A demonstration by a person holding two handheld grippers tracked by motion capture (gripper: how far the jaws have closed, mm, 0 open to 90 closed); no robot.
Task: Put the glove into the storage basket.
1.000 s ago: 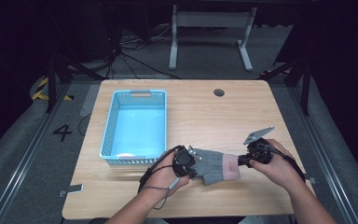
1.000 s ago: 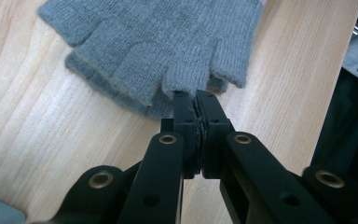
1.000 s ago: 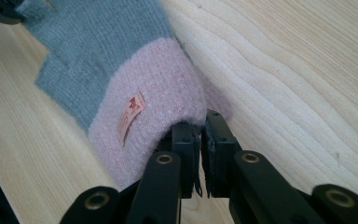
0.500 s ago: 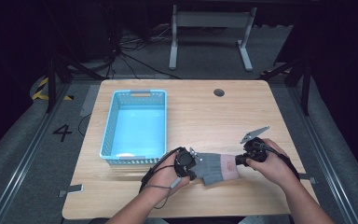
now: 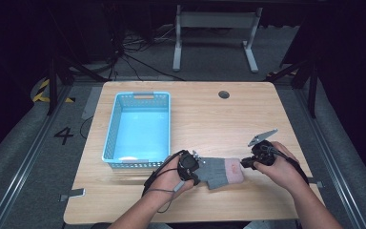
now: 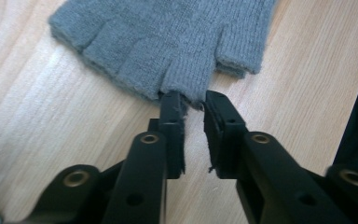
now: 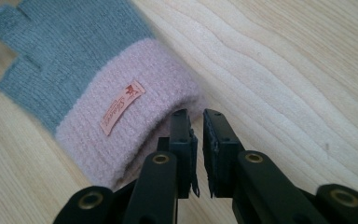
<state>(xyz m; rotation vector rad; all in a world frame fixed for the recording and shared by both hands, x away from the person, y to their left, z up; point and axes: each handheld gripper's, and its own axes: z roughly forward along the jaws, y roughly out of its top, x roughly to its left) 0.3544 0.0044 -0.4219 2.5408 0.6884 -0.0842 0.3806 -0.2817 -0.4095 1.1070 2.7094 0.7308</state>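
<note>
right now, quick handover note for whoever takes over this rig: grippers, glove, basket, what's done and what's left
Left gripper: at the finger end of the grey glove; its jaws have just been opening, a narrow gap shows, and they no longer pinch the knit.
Right gripper: at the glove's pink cuff, jaws slightly apart and easing open, cuff edge beside them, not clamped.
Glove: lies flat on the table near the front edge, between both grippers.
Blue basket: to the left on the table, nothing of the glove in it.
Done: glove laid out flat and let go.
Left: probably re-grip it and put it in the basket.
</note>
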